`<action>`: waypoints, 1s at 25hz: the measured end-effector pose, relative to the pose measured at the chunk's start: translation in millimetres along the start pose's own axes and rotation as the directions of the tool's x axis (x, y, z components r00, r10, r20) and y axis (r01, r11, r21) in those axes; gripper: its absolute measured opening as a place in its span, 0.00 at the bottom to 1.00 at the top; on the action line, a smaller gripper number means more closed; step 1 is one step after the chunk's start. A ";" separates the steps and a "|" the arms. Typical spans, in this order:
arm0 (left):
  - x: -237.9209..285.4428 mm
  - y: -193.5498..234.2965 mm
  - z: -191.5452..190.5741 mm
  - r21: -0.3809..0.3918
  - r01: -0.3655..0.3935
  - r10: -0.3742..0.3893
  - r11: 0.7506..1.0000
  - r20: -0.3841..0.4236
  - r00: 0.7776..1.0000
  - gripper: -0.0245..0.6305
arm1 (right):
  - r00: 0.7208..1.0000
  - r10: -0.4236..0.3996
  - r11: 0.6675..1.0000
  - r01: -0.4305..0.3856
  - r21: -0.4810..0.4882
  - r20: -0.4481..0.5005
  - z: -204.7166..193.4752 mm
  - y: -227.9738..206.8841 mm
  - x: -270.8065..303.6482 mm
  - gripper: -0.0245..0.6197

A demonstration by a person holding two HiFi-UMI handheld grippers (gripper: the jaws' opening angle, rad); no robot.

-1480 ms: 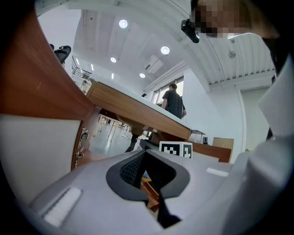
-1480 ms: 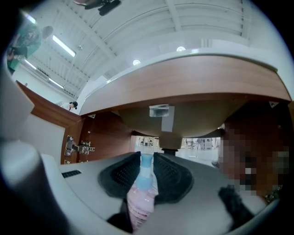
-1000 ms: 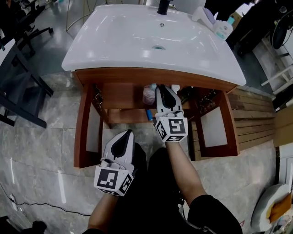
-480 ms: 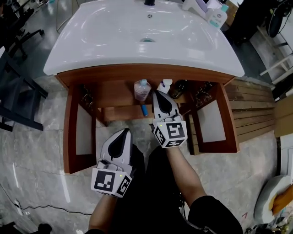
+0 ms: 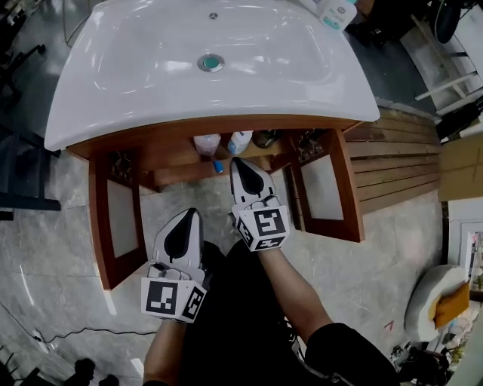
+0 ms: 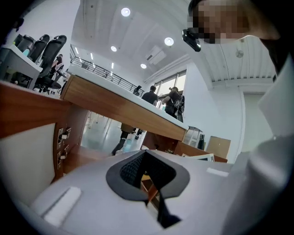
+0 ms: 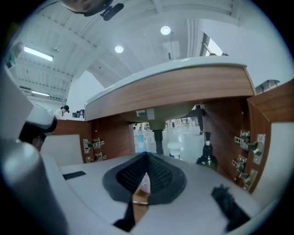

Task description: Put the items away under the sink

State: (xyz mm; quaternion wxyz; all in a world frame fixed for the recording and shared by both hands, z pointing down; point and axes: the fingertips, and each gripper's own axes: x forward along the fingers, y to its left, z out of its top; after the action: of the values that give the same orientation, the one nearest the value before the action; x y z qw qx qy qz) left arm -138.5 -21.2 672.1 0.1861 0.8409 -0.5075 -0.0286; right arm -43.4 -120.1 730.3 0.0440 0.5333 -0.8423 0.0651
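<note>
Under the white sink (image 5: 136, 83), on the wooden cabinet's shelf, stand a pinkish bottle (image 5: 205, 143), a white bottle (image 5: 240, 141) and a dark bottle (image 5: 266, 138); a small blue item (image 5: 218, 166) lies in front of them. My right gripper (image 5: 238, 163) is shut and empty, just in front of the shelf. In the right gripper view its tips (image 7: 146, 157) meet, with the white bottle's cap (image 7: 175, 148) and the dark green bottle (image 7: 207, 159) beyond. My left gripper (image 5: 186, 215) hangs lower and further back, shut on nothing; its jaws (image 6: 145, 154) point under the counter edge.
Both cabinet doors stand open, the left door (image 5: 121, 219) and the right door (image 5: 321, 187). A drain pipe (image 7: 158, 140) drops behind the bottles. A bottle (image 5: 336, 11) stands on the sink's far right corner. Wooden slats (image 5: 400, 162) lie on the floor to the right.
My right gripper has drawn back out of the cabinet, away from the white bottle, which now stands on the shelf. The left gripper has shifted slightly, and the head view has moved back.
</note>
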 end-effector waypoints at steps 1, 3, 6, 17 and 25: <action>0.6 -3.3 5.6 -0.002 -0.003 0.003 1.000 -0.015 1.000 0.05 | 1.000 -0.003 1.000 0.004 0.011 -0.020 2.2 0.1 -3.9 0.06; 2.3 -7.0 15.8 -0.010 -0.018 0.018 1.000 -0.045 0.999 0.05 | 0.998 -0.007 0.999 0.009 0.034 -0.057 8.0 1.8 -11.4 0.06; 1.8 -15.3 30.4 -0.015 -0.038 0.036 0.999 -0.101 0.994 0.05 | 0.994 -0.011 0.998 0.019 0.066 -0.109 21.0 6.4 -28.2 0.06; -40.5 -69.2 138.6 -0.004 -0.108 0.107 0.994 -0.124 0.986 0.05 | 0.976 0.003 0.996 0.016 0.087 -0.216 113.5 25.4 -96.7 0.06; -83.8 -131.1 225.2 -0.015 -0.124 0.121 0.992 -0.115 0.986 0.05 | 0.967 0.021 0.996 0.001 0.087 -0.252 210.2 45.2 -162.2 0.06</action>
State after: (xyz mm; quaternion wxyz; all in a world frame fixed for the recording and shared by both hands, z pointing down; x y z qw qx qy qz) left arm -122.0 41.8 406.3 0.2254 0.8063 -0.5464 0.0251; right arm -16.0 10.8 496.6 0.1277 0.5178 -0.8289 0.1692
